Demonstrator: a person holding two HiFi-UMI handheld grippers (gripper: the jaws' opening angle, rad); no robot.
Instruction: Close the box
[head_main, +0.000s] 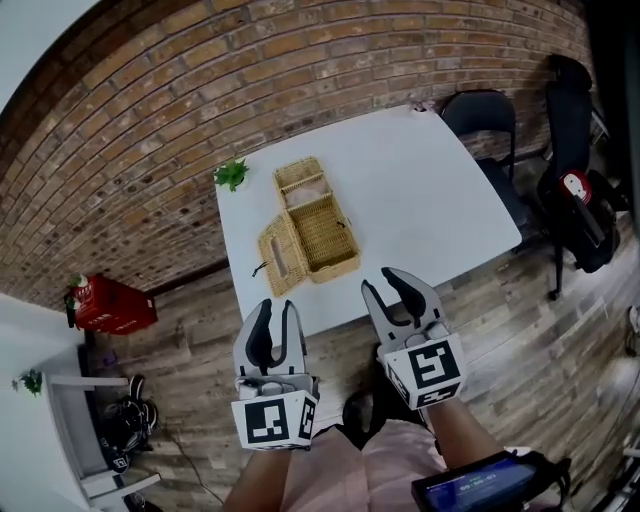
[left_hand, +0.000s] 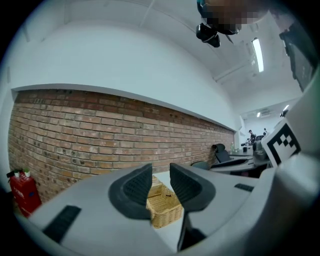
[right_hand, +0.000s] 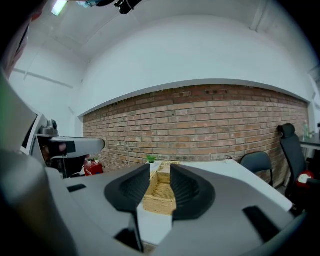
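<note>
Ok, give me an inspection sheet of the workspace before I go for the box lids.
Surface: white table.
Job's things: wicker box open; one lid flap laid back on the far side, the other flap folded out to the left.
Clutter: small green plant at the table's far-left edge; tiny item at the far corner, too small to tell.
Grippers: left gripper and right gripper short of the table, jaws apart, nothing between them.
Cables: nothing seen on the table.
Surroundings: brick wall, wooden floor, black chairs right, red box left.
</note>
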